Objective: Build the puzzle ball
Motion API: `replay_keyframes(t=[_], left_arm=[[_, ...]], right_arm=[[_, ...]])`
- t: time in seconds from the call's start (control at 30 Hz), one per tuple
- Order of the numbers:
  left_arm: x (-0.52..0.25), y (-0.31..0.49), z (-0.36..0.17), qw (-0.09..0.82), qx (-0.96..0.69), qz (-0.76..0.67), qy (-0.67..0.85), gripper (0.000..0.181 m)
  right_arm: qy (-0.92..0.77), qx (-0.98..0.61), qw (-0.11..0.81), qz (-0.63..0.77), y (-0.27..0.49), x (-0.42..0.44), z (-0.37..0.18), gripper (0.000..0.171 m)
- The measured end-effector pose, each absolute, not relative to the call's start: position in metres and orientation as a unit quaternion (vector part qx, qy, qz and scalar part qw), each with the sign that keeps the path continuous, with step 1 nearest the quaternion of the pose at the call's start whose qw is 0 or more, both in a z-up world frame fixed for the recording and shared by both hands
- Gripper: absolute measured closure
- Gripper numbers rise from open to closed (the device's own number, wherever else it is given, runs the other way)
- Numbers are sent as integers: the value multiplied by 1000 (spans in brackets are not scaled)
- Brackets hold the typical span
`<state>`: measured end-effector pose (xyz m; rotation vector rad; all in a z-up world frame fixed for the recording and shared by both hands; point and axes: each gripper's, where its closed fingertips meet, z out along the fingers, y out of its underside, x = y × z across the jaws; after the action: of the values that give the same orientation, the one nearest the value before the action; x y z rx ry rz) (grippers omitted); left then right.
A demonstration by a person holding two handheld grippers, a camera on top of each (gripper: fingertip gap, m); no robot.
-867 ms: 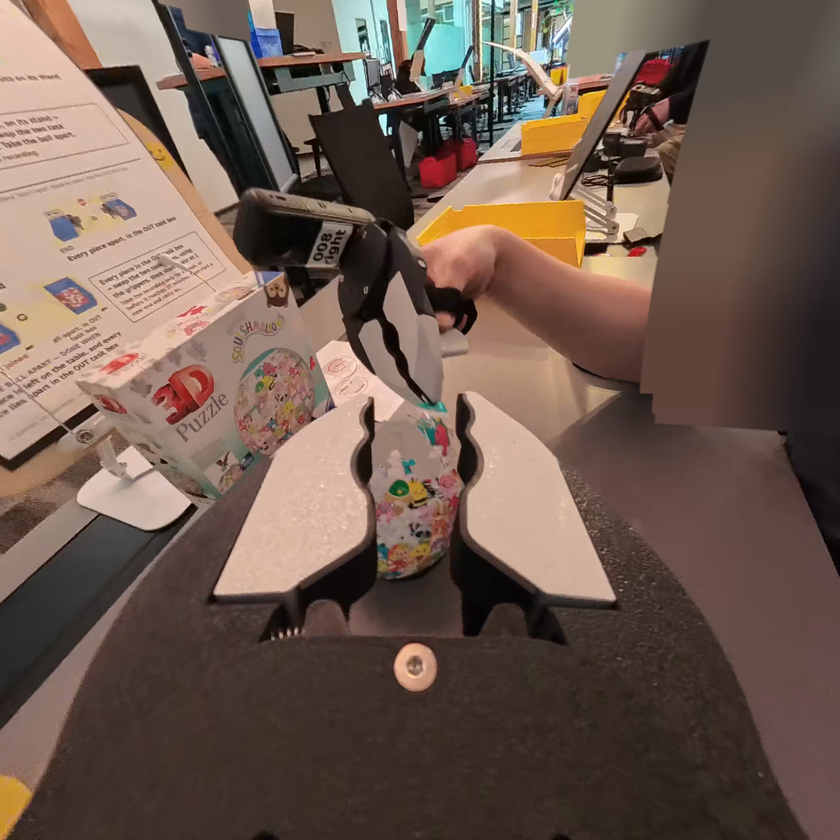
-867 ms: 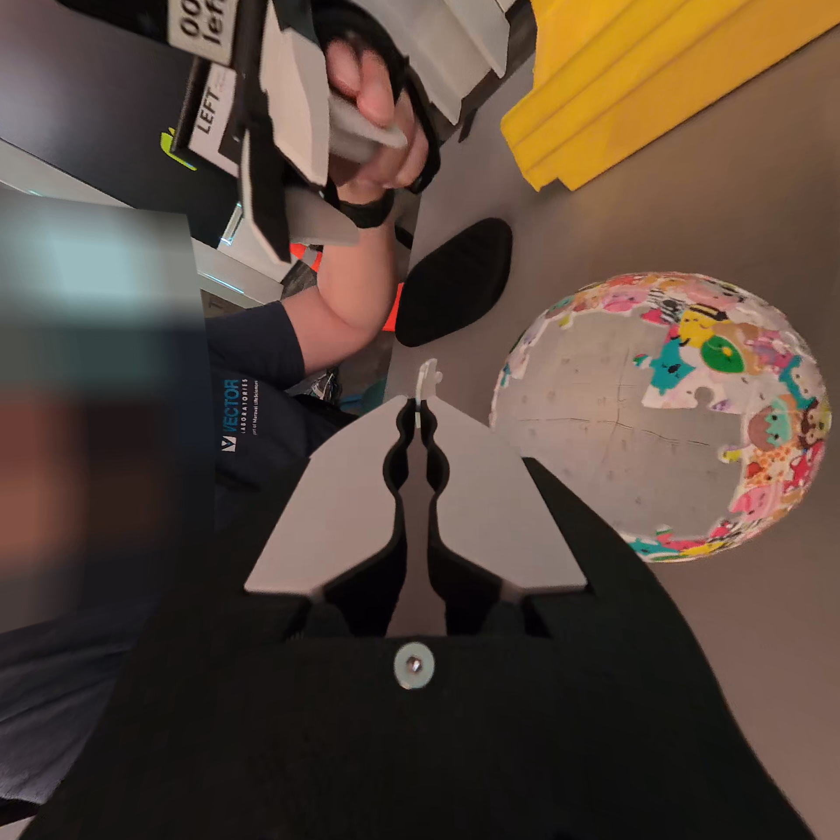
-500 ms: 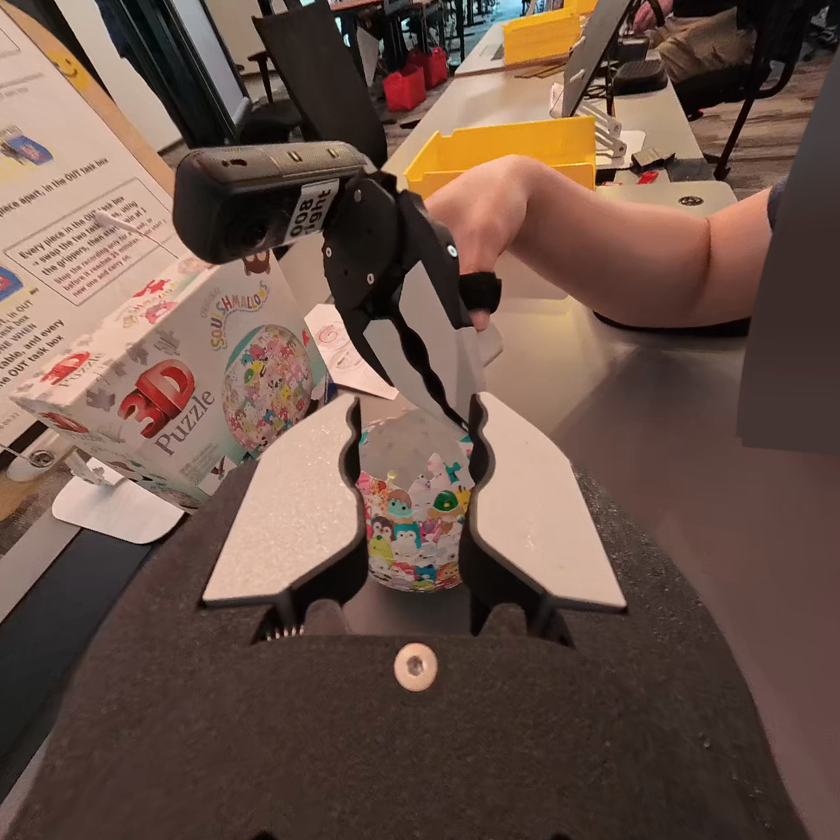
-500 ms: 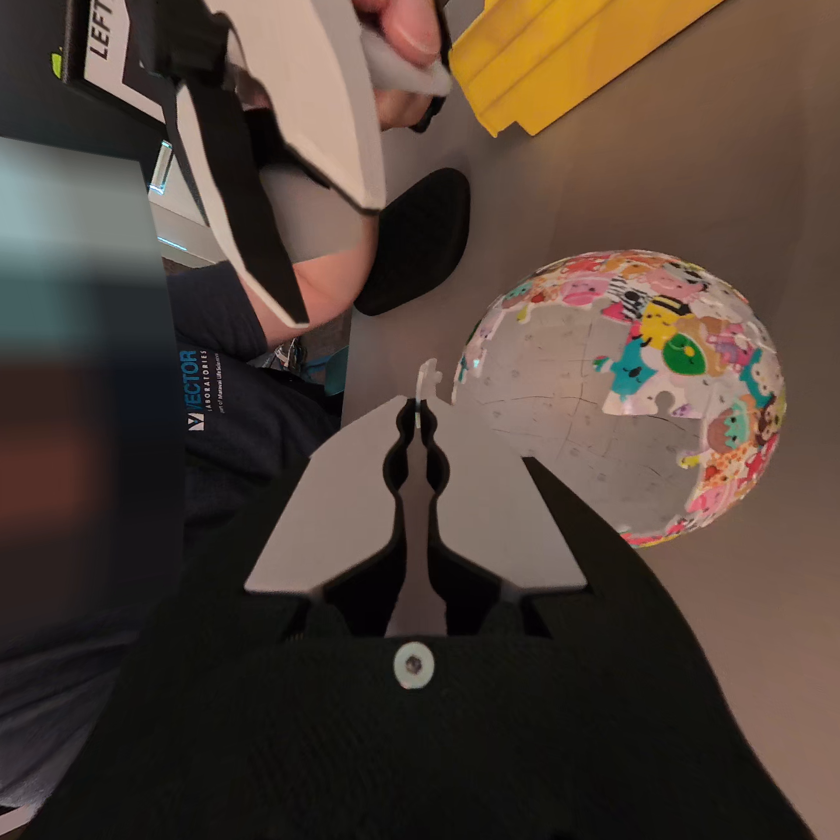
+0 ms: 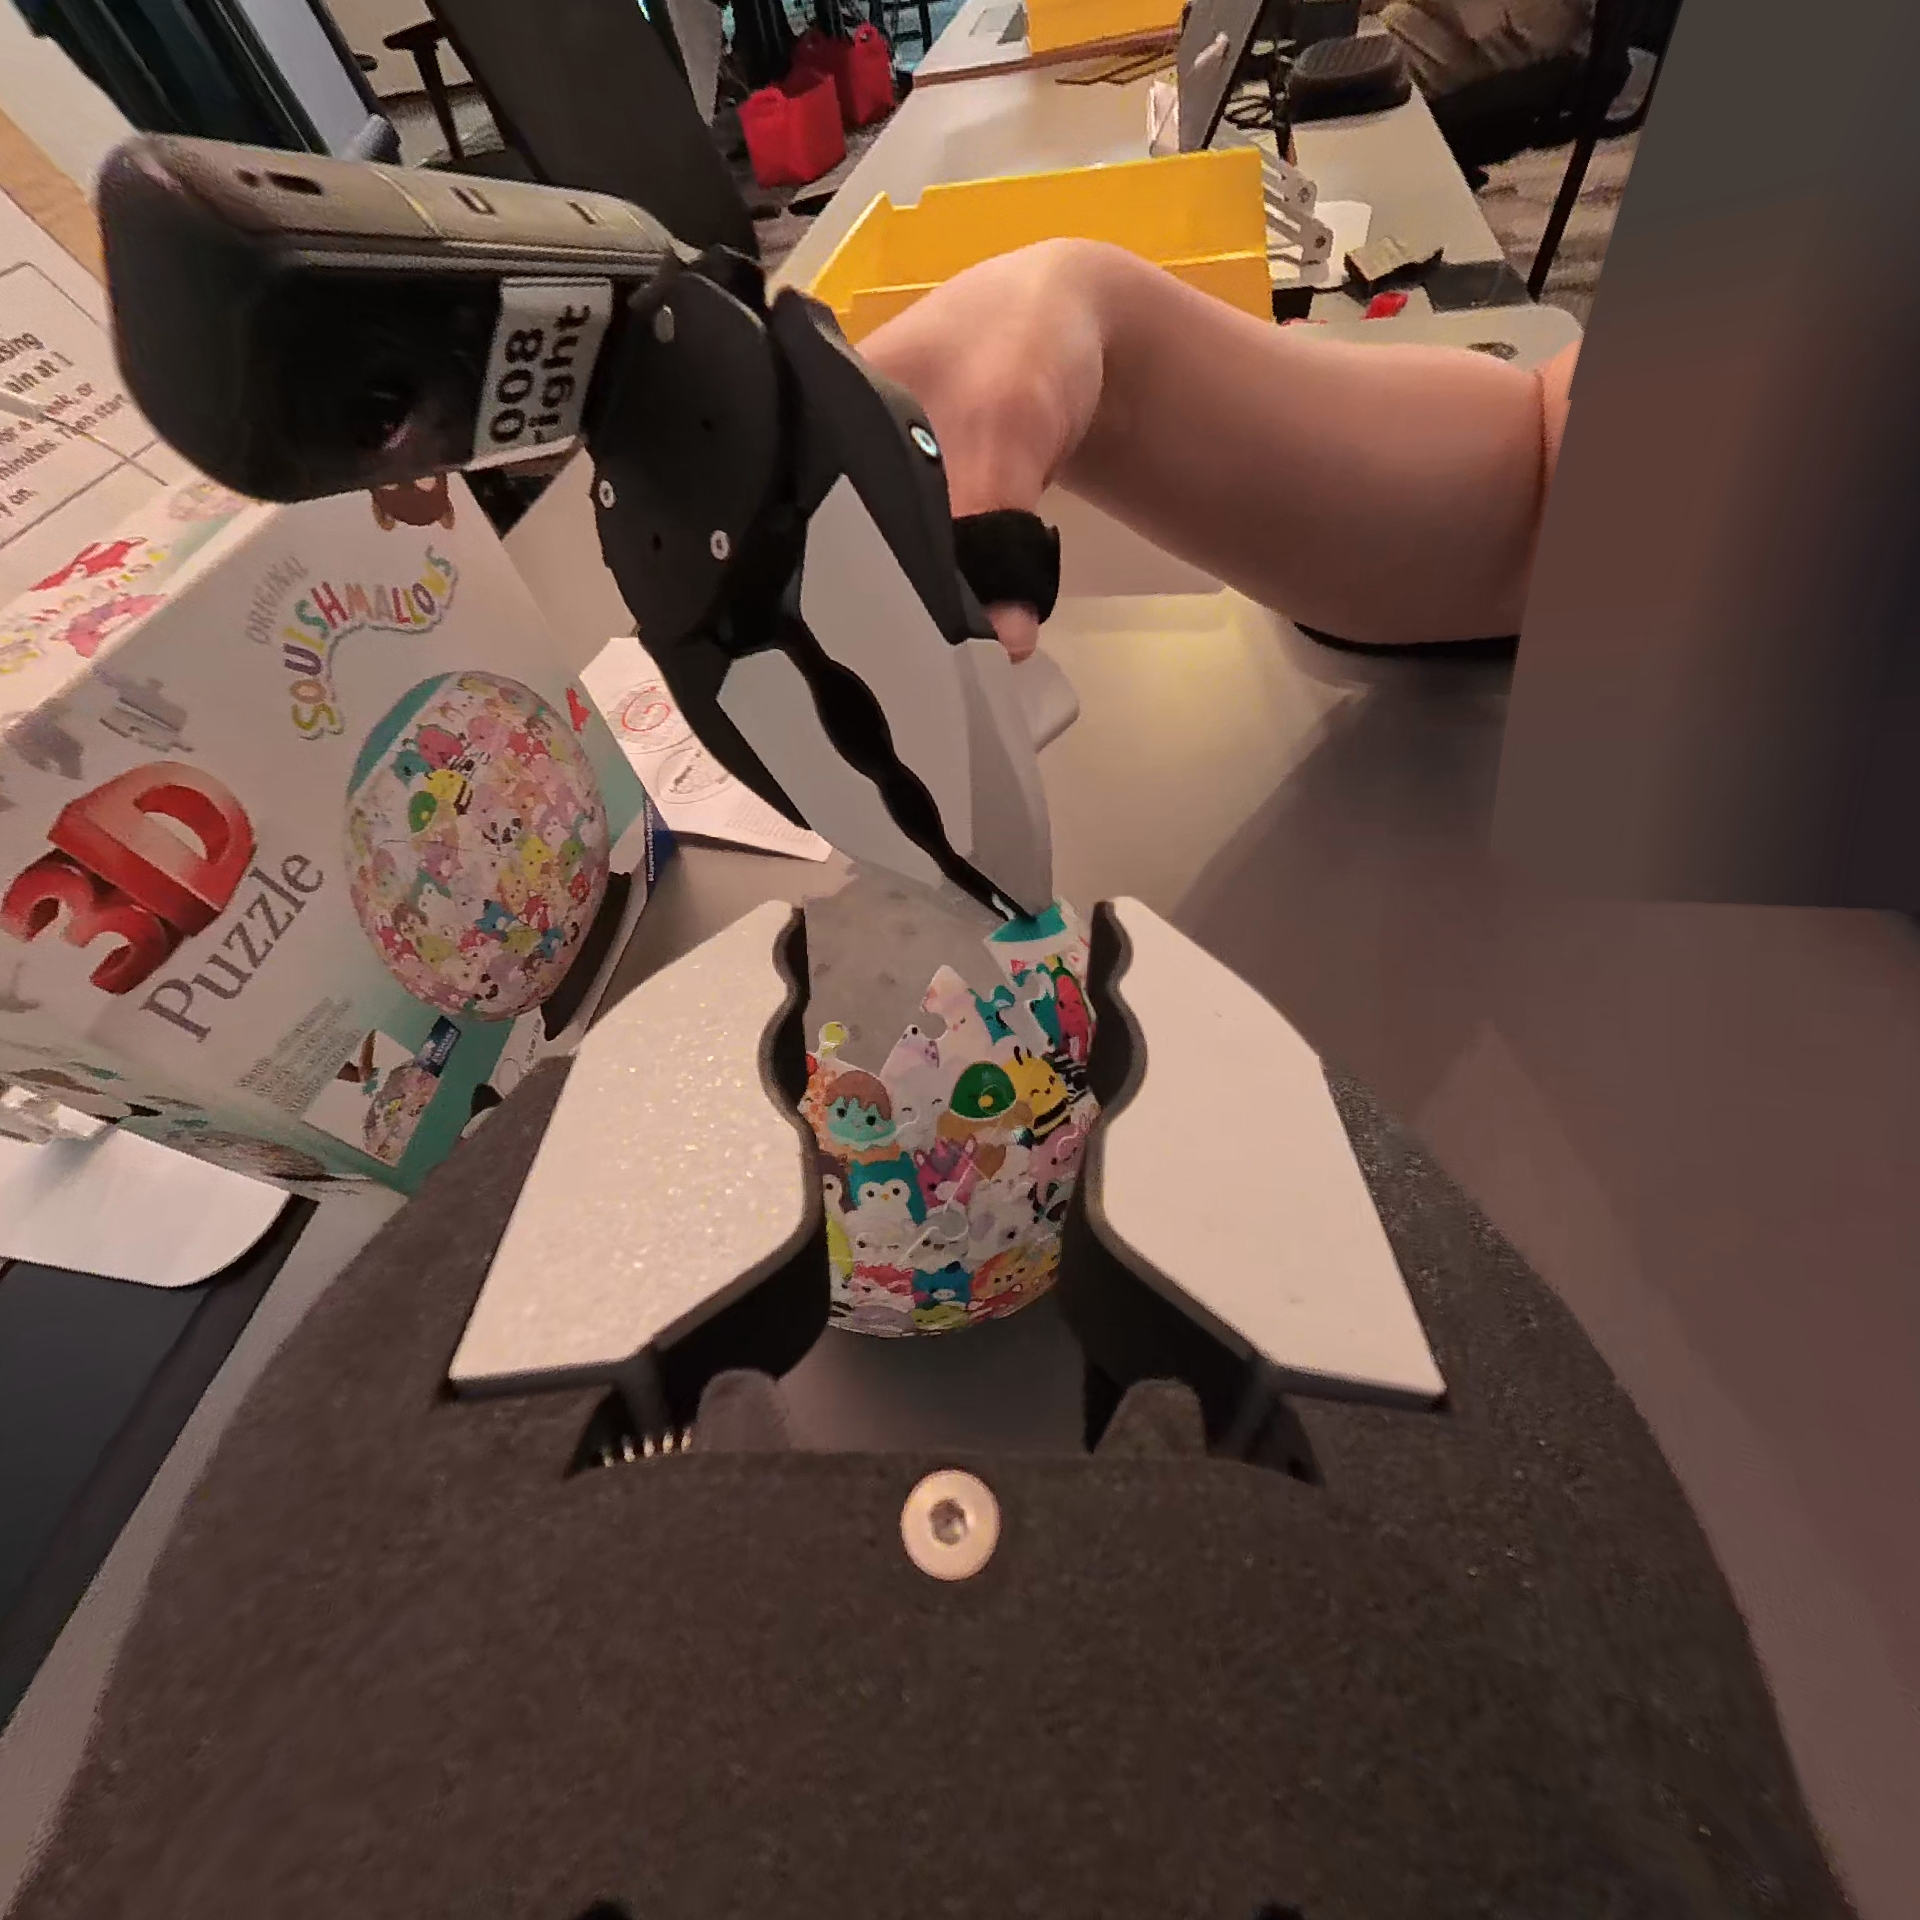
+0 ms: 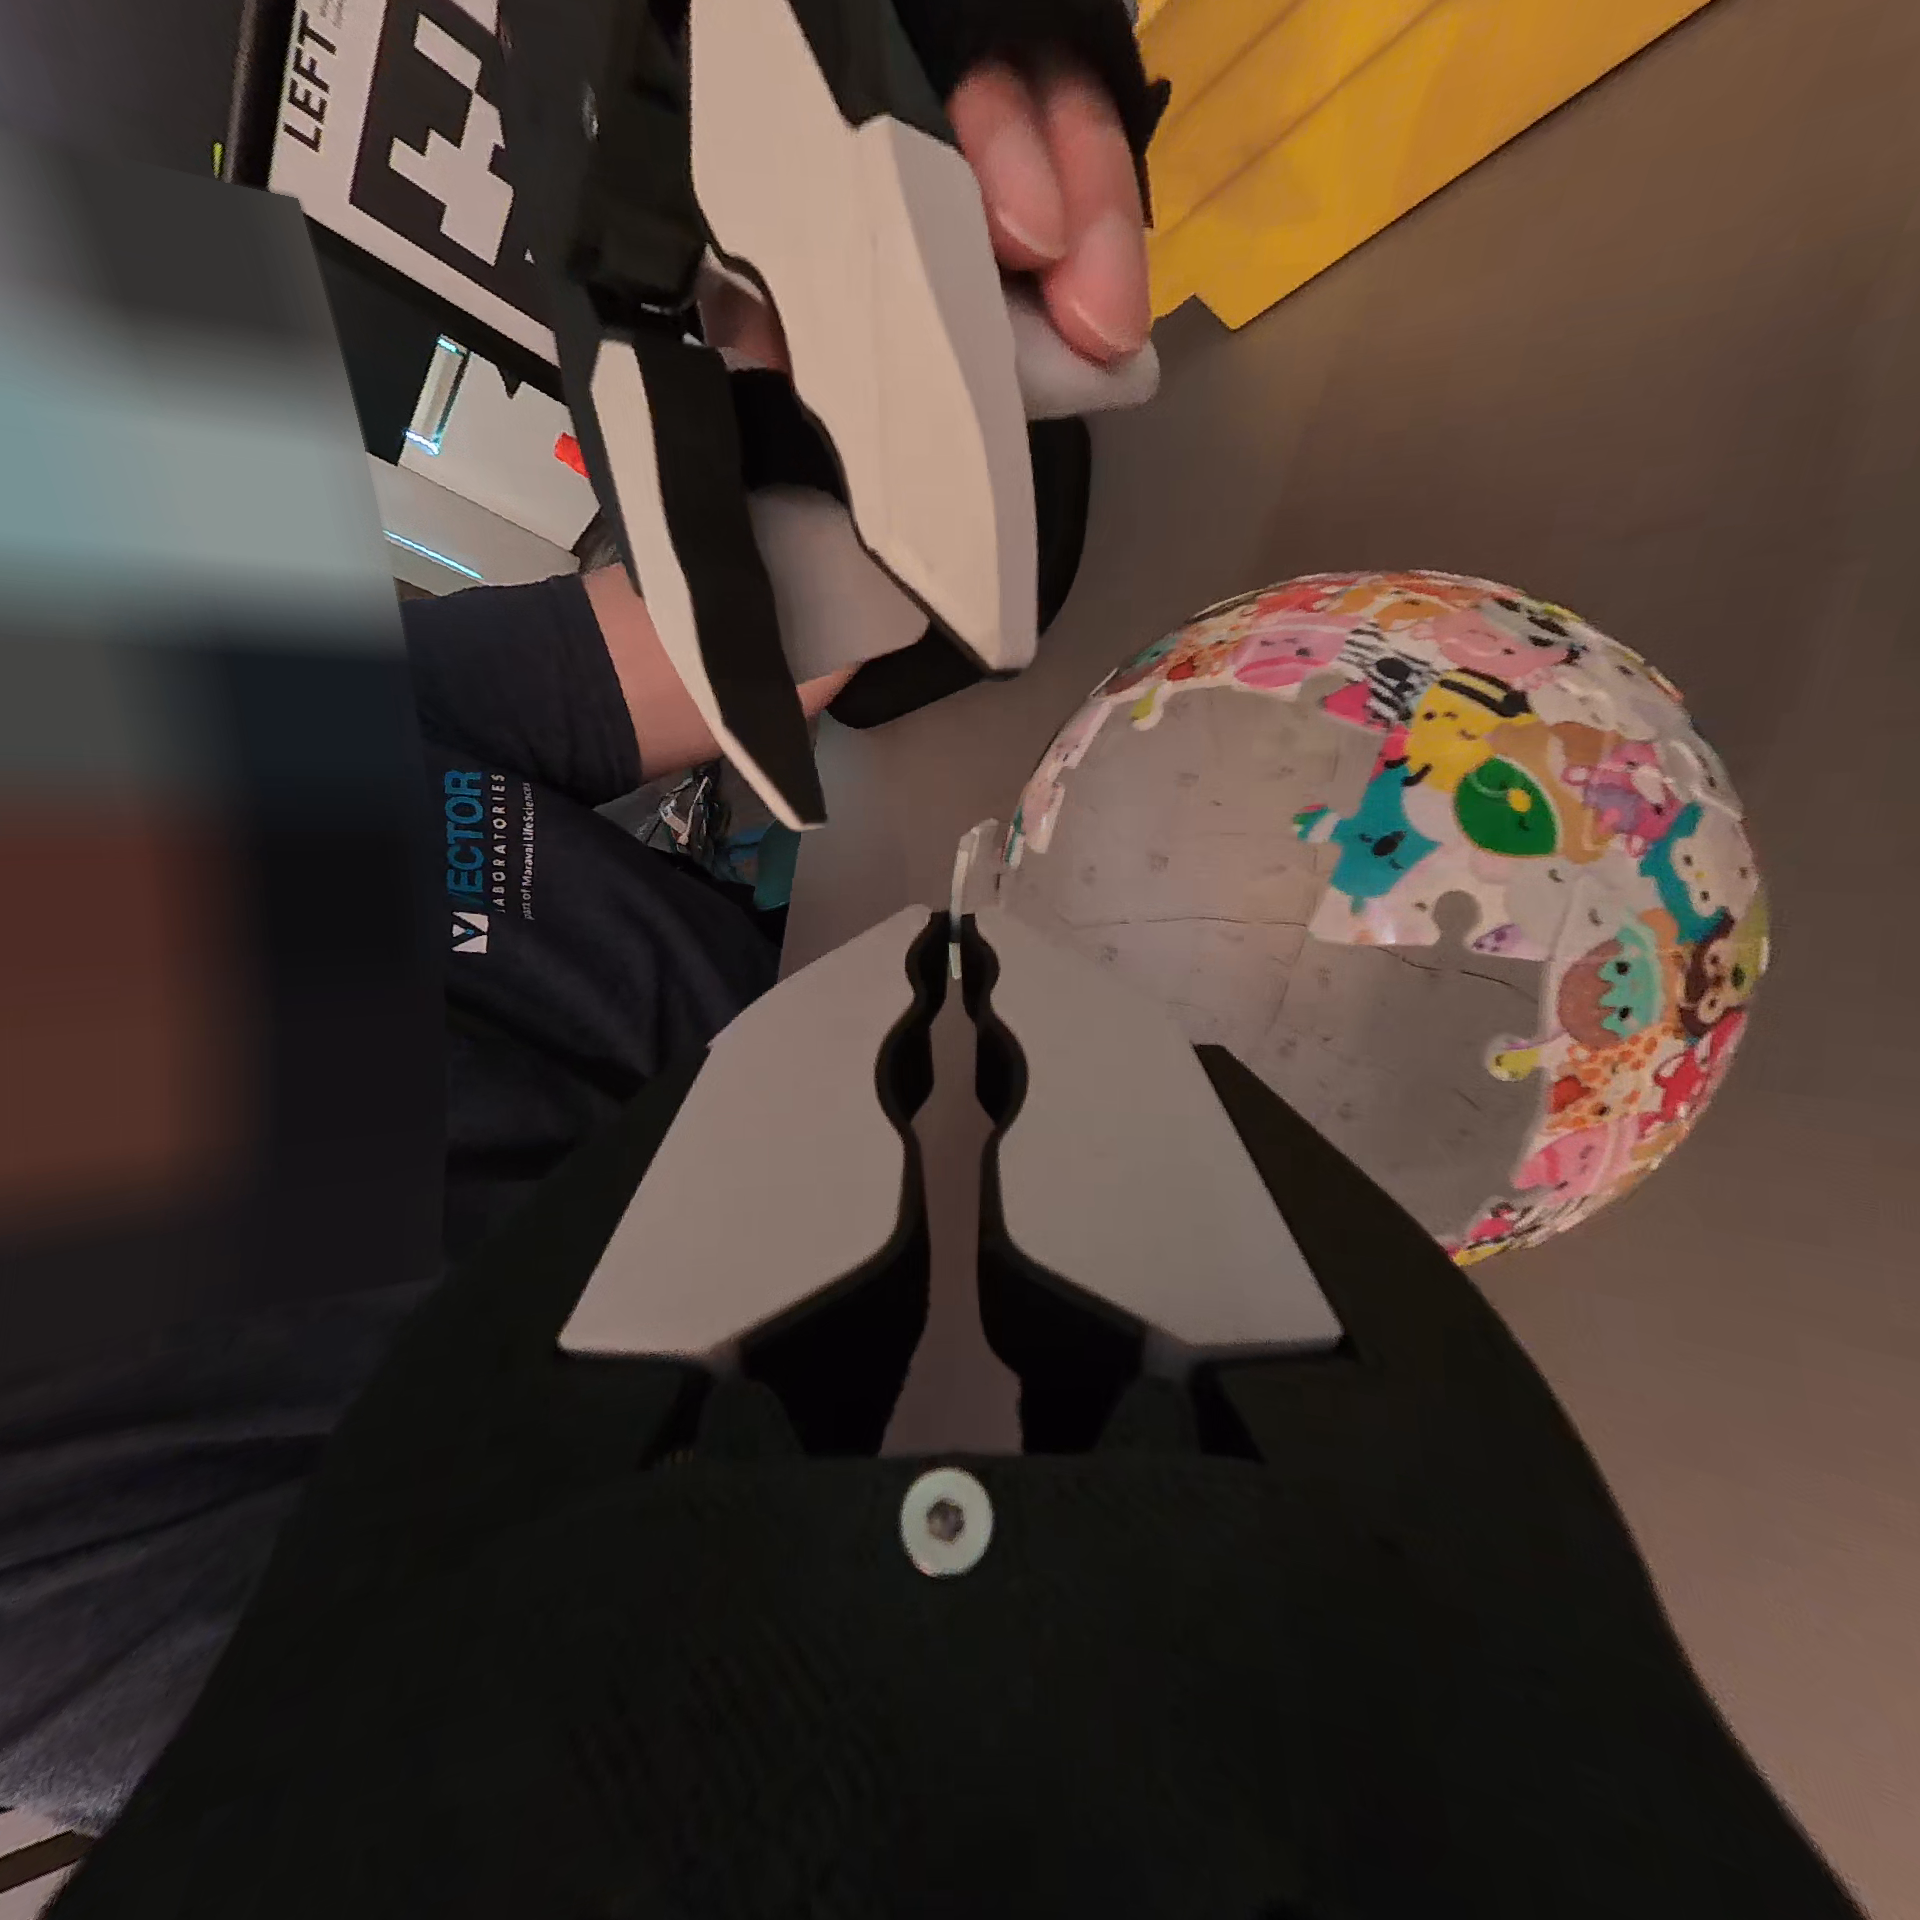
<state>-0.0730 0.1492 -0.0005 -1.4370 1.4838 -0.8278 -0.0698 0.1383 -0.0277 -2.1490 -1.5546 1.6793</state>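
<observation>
A: Where does the round, partly built puzzle ball of colourful cartoon-printed plastic (image 6: 1382,904) sit?

B: On the grey tabletop (image 6: 1662,468), right of centre in the right wrist view. About half its shell is missing, so the grey inside faces the camera. In the left wrist view the ball sits in the middle of the frame, in the gap between the 2 grey fingers of the left tool (image 5: 951,1049). That tool is wide open and I cannot tell whether its fingers touch the ball.

A: And the right tool (image 6: 951,940)?

B: Closed down to a sliver, pinching 1 small, thin white puzzle piece (image 6: 971,862) edge-on at its very tips. The piece sticks out beyond the tips and reaches the ball's open rim at its left edge in that view. In the left wrist view, the tips come down from upper left onto the top rim of the ball.

A: So what does the next move turn on?

B: Judging from this, the piece's flat face must line up with the rim's curve. The ball lies just ahead and to the right of the right tool's tips, so a short push that way should seat it.

A: Anything else nearby?

B: A white printed cardboard puzzle box (image 5: 291,914) at left, and a yellow plastic bin (image 5: 1060,229) behind.
</observation>
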Motion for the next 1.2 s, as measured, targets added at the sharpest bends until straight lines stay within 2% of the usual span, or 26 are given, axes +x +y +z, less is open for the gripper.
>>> replay_keyframes(t=[0.17, 0.47, 0.63, 1.2], left_arm=[[-72, 149, -5, 448, -571, -314, 612, 129], [-75, 151, -9, 454, -562, -305, 620, 141], [-75, 152, -10, 456, -562, -302, 621, 141], [-74, 153, -12, 454, -566, -293, 623, 140]], right_arm=[[-505, -683, -4, 528, 138, -69, -28, 168], [-513, -691, -29, 508, 138, -69, -25, 168], [-503, -700, -46, 505, 138, -67, -25, 168], [-475, -729, -15, 492, 137, -68, -27, 168]])
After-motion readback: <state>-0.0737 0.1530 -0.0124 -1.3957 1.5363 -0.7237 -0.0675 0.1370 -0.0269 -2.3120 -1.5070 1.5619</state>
